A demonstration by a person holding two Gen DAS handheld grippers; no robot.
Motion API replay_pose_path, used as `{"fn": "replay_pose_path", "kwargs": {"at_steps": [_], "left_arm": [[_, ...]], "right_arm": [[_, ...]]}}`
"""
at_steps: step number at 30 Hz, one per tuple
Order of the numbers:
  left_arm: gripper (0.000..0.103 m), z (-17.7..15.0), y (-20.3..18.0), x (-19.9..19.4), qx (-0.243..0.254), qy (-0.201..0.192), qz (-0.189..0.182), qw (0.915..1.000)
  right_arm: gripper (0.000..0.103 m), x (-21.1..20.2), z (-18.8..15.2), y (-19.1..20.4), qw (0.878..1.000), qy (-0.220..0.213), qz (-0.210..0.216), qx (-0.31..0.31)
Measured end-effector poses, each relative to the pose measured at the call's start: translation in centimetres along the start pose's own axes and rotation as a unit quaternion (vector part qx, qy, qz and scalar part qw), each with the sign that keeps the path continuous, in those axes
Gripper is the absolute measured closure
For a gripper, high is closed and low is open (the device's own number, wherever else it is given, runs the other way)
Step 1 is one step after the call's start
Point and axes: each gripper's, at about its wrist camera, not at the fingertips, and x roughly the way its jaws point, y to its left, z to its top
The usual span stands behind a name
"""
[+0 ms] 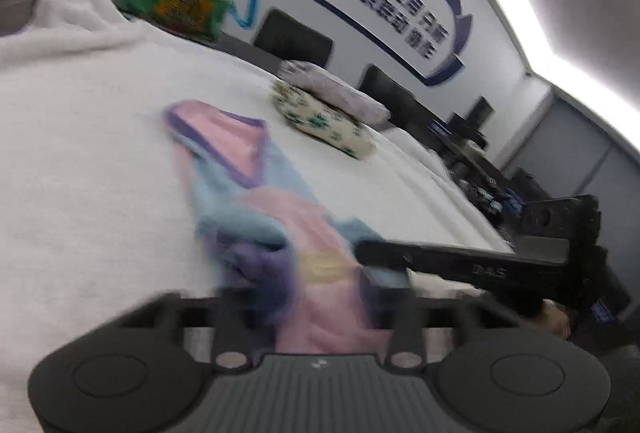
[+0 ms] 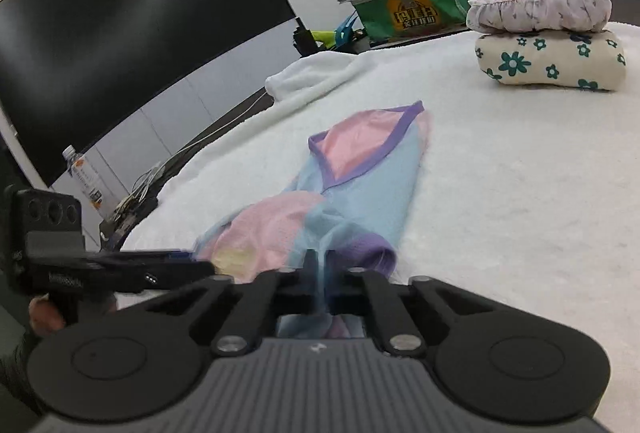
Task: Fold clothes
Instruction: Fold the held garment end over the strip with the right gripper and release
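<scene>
Right gripper point(image 2: 318, 265): matte black plastic, jaws pinched together on a thin fold of the garment's blue hem.
Left gripper point(image 1: 312, 297): same black build, blurred; jaws nearly closed with pink and purple cloth bunched between them, gripping it.
Garment point(image 2: 360, 177): small pastel top, soft knit in pink, pale blue and purple panels with a purple-trimmed neckline, lying on the white cover and reaching from both grippers away toward the far side.
White cover point(image 2: 500, 173): fluffy, towel-like pile.
Folded stack point(image 2: 548, 61): cream floral bundle under a lilac ruffled one, well apart from the garment.
Green bag point(image 2: 412, 9): glossy, boxy, blue handles.
Hard to make out: left view smeared; the left gripper's fingertips are lost in cloth.
</scene>
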Motion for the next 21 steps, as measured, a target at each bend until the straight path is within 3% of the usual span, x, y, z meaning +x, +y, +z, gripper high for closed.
{"fn": "replay_pose_path", "kwargs": {"at_steps": [2,4,6,8,9,10,11,12,13,16,17,18,19,20,21], "left_arm": [[0.093,0.5,0.2,-0.1,-0.042,-0.008,-0.025,0.9988],[0.093,0.2,1.6,0.6,-0.085,-0.042,-0.032,0.9950],[0.079,-0.9,3.7,1.3,-0.144,-0.065,-0.019,0.9873],[0.075,-1.6,4.7,1.5,-0.175,-0.063,-0.022,0.9823],[0.056,-1.9,4.4,0.8,-0.171,-0.076,-0.033,0.9818],[0.045,-2.1,4.2,0.0,-0.166,-0.089,-0.045,0.9810],[0.021,-2.4,3.9,-0.5,-0.157,-0.097,-0.050,0.9815],[0.008,-2.6,3.4,-0.6,-0.141,-0.094,-0.043,0.9845],[0.008,-2.8,2.9,-0.8,-0.125,-0.092,-0.036,0.9872],[0.011,-3.3,1.4,-1.2,-0.077,-0.085,-0.015,0.9933],[0.017,-3.5,1.0,-1.1,-0.064,-0.078,-0.010,0.9949],[0.034,-3.4,0.9,-0.6,-0.057,-0.063,-0.010,0.9964],[0.049,-3.4,0.9,-0.1,-0.050,-0.047,-0.010,0.9976],[0.078,-3.3,0.8,0.4,-0.043,-0.033,-0.004,0.9985],[0.096,-3.1,0.8,0.8,-0.038,-0.020,0.009,0.9990]], "right_arm": [[0.101,-0.8,0.6,0.7,1.000,-0.025,0.009,-0.007],[0.101,-0.5,1.3,0.6,0.999,-0.033,0.006,-0.001],[0.099,1.4,1.5,-0.6,1.000,-0.007,-0.016,0.021],[0.097,3.2,1.0,-1.7,0.998,0.019,-0.052,0.039],[0.094,3.0,0.8,-1.7,0.998,0.018,-0.049,0.036],[0.082,2.6,0.5,-1.8,0.998,0.014,-0.043,0.033],[0.073,1.8,0.3,-1.7,0.999,0.004,-0.038,0.033],[0.052,0.5,0.2,-1.3,0.999,-0.012,-0.035,0.028],[0.046,-0.7,-0.1,-1.0,0.999,-0.028,-0.033,0.015],[0.047,-3.2,-1.3,0.3,0.999,-0.026,-0.030,-0.026],[0.047,-3.4,-1.7,0.8,0.999,-0.018,-0.027,-0.037],[0.048,-3.0,-2.1,1.3,0.999,-0.007,-0.025,-0.047],[0.061,-2.4,-2.4,1.7,0.998,0.005,-0.024,-0.058],[0.071,-1.9,-2.8,2.1,0.997,0.017,-0.022,-0.068],[0.094,-1.0,-2.9,2.2,0.996,0.034,-0.030,-0.071]]}}
